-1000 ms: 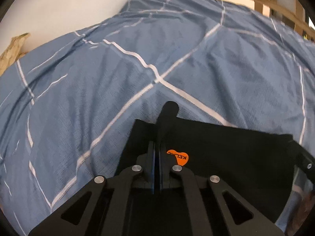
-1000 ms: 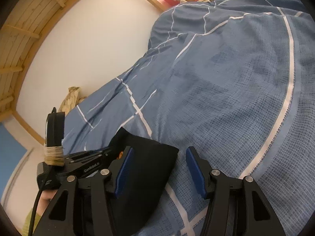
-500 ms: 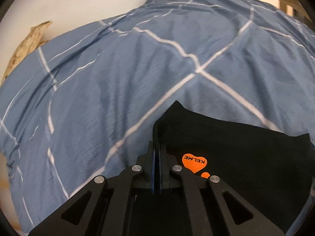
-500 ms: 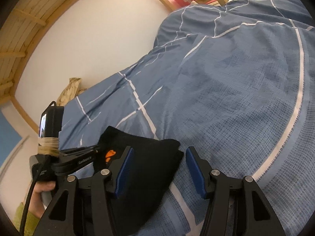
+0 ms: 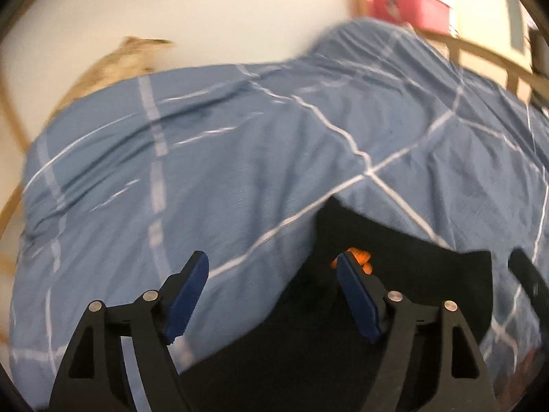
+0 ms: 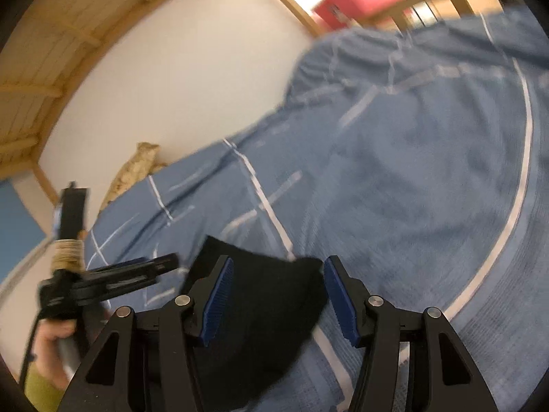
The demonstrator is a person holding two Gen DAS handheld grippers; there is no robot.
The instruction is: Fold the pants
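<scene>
Orange logo (image 5: 357, 257), lettering probably unreadable

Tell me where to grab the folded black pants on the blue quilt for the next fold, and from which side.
Probably the pointed far corner of the folded black pants, just beyond the orange logo: it sticks out over the blue checked quilt with bare fabric edges either side. Come in low from the near side with the left tongs, which are opening with only quilt between them.
</scene>
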